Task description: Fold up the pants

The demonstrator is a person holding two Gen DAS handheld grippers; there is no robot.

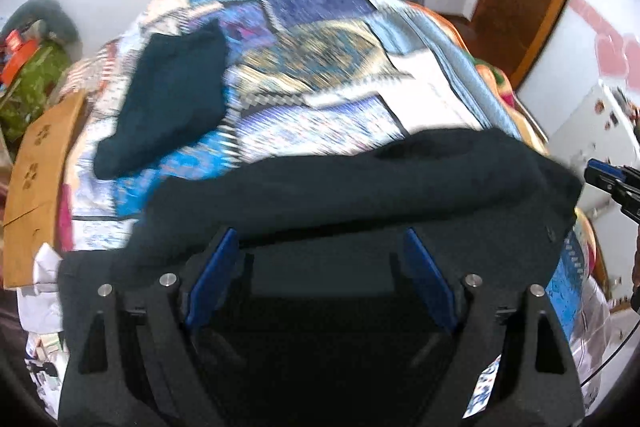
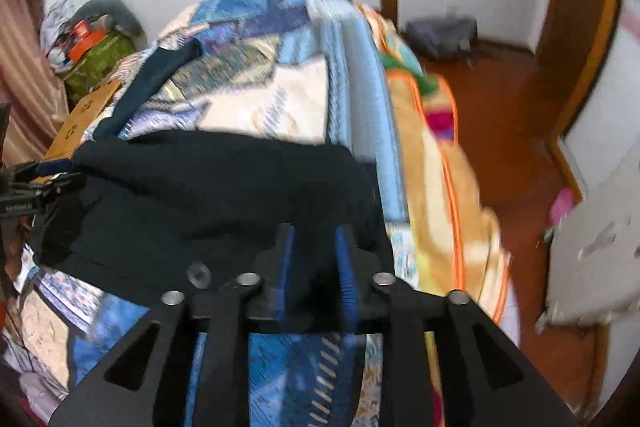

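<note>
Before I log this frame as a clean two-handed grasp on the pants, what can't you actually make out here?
- Left gripper, left wrist view: fingers spread wide, pants draped over them; contact unclear.
- Right gripper, right wrist view: fingers narrowly apart, cloth between; grip unclear through blur.
- Far trouser leg: its far end is smeared by motion blur.
- Bedspread: pattern blurred.

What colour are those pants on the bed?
The pants are black or very dark navy, plain, with no pattern; the left wrist view shows them best.
</note>
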